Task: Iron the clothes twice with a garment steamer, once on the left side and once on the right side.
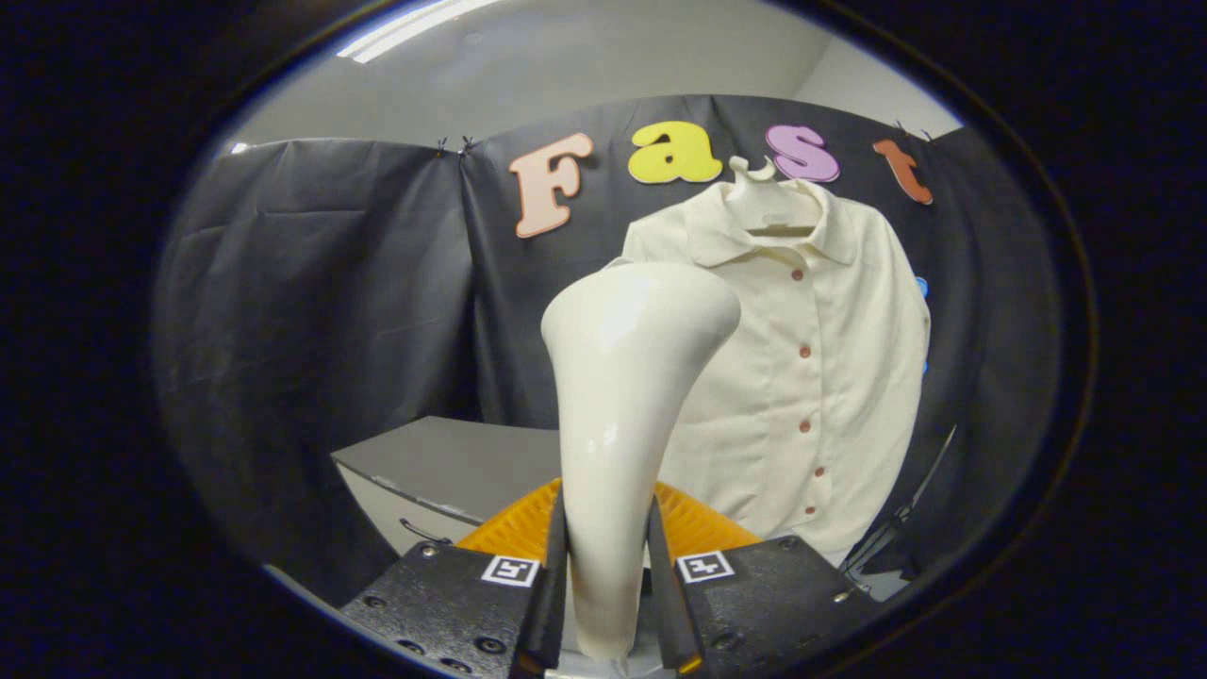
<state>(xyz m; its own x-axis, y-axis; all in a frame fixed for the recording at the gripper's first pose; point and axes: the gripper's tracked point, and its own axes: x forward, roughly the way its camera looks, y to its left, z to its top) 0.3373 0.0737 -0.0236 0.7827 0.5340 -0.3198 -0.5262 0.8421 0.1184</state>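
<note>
Plainly, gripper view: the gripper [605,585] at bottom centre of the frame has its two black fingers [552,585] pressed on either side of the garment steamer [622,377], holding it by the narrow handle.
Steamer axis: upright, rising from between the fingers and flaring to a wide head at frame centre, tipped a little to the right.
Key relation: the shirt [811,358] hangs beyond the steamer and to its right, in the right half of the frame; the head overlaps the shirt's left edge in the picture, contact cannot be told.
Coming move, judged: carry the head rightward and forward onto the cloth.
Materials: steamer glossy, smooth cream plastic; shirt matte cream fabric with brown buttons [804,351], on a pale hanger [768,203].
Surroundings: grey cabinet [453,462] lower left.
</note>
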